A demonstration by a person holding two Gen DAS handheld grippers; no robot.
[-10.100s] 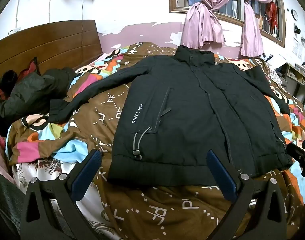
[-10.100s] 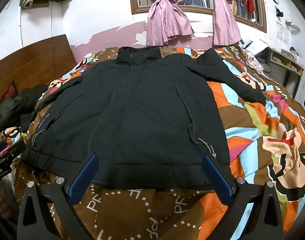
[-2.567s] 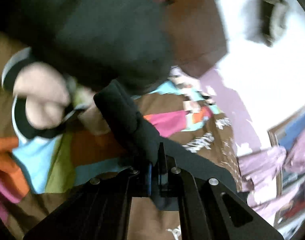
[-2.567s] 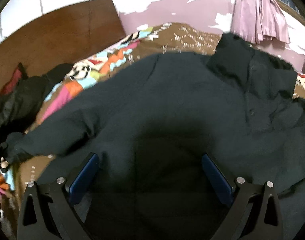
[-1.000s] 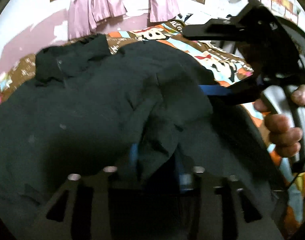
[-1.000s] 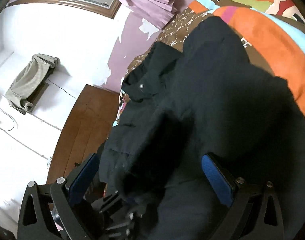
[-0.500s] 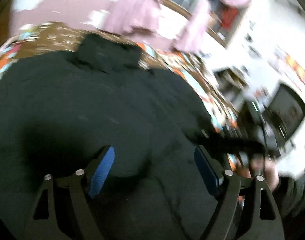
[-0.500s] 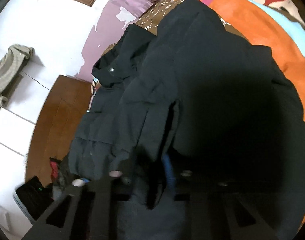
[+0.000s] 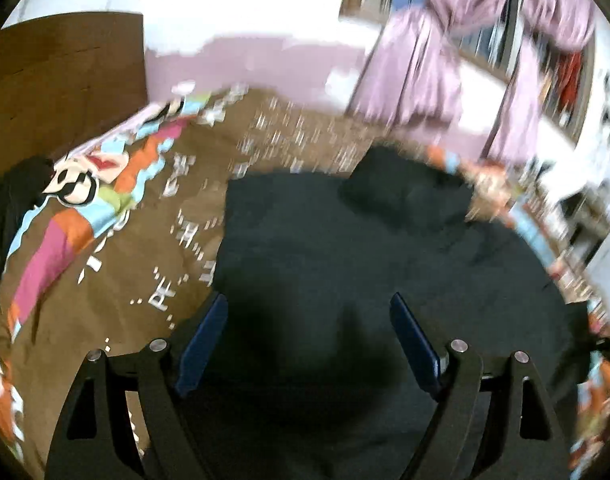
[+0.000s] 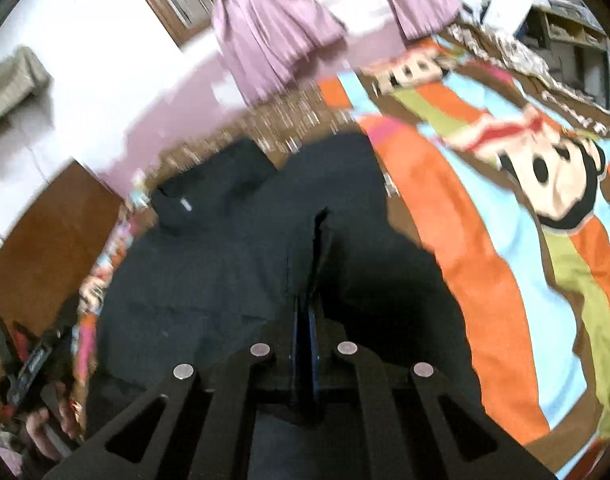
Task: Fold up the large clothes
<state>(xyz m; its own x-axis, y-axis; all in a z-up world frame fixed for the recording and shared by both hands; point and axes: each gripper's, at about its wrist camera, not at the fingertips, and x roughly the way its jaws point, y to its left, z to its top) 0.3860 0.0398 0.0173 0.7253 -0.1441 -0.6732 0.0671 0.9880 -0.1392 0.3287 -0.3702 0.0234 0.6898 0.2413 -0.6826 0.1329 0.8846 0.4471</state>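
A large black jacket (image 9: 345, 248) lies on the bed with its sleeves folded in over the body. Its collar (image 9: 405, 184) points toward the far wall. My left gripper (image 9: 305, 336) is open and empty, just above the jacket's lower middle. In the right wrist view the jacket (image 10: 209, 280) fills the centre. My right gripper (image 10: 305, 320) is shut on a fold of the jacket's black cloth (image 10: 319, 240), which stands up from between the fingers. Both views are blurred by motion.
A bright cartoon-print bedspread (image 10: 505, 240) covers the bed around the jacket. A wooden headboard (image 9: 57, 80) stands at the left with dark clothes (image 9: 9, 208) piled by it. Pink curtains (image 9: 445, 60) hang at the far window. Shelves (image 10: 565, 32) stand at the far right.
My left gripper let go of the sleeve, opened and drew back over the jacket. My right gripper closed on a fold of the jacket's right side.
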